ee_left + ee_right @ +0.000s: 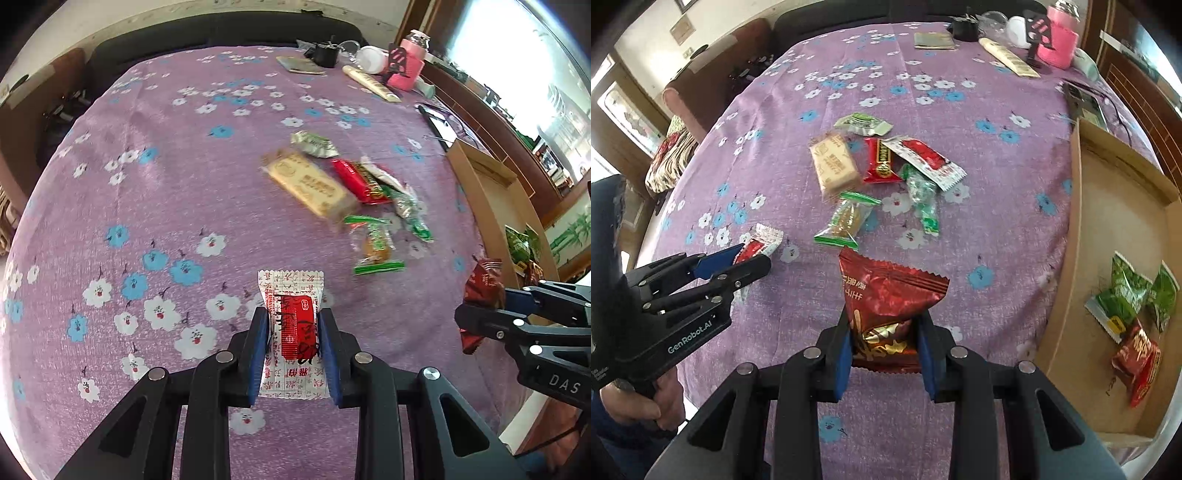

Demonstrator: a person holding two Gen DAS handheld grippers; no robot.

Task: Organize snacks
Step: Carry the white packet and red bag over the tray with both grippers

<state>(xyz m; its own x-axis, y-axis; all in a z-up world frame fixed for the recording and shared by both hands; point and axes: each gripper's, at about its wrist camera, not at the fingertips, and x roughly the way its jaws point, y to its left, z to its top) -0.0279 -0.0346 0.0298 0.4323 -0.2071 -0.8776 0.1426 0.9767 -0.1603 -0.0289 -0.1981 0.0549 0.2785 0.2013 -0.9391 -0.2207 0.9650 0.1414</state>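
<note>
**Q:** Two tools are in view. What does each one have?

**A:** The left hand-held gripper (293,345) is nearly closed, its blue pads pressed on the sides of a white-and-red candy packet (293,328), held above the table (166,192). The right hand-held gripper (884,349) is likewise nearly closed, clamped on a dark red snack bag (890,299) whose top stands up between the jaws.

**Q:** Where are the other snacks?

**A:** Loose in a cluster near the middle of the purple flowered cloth: a tan biscuit pack (834,166), a red wrapper (881,162) just beside it, a white-and-red packet (925,158) overlapping that one, a pale green packet (862,123) at the far side, a clear green-striped sweet (923,203), and a green-edged cake wrapper (846,221) nearest the grippers.

**Q:** Is anything put away?

**A:** Yes. A cardboard box (1108,206) sits at the table's right edge. Inside lie green packets (1126,291) and a red packet (1139,358), touching one another near its near corner.

**Q:** Anything else?

**A:** At the far end stand a pink-sleeved bottle (1058,40) and assorted clutter. A person's hand (665,406) grips the left tool's handle.
</note>
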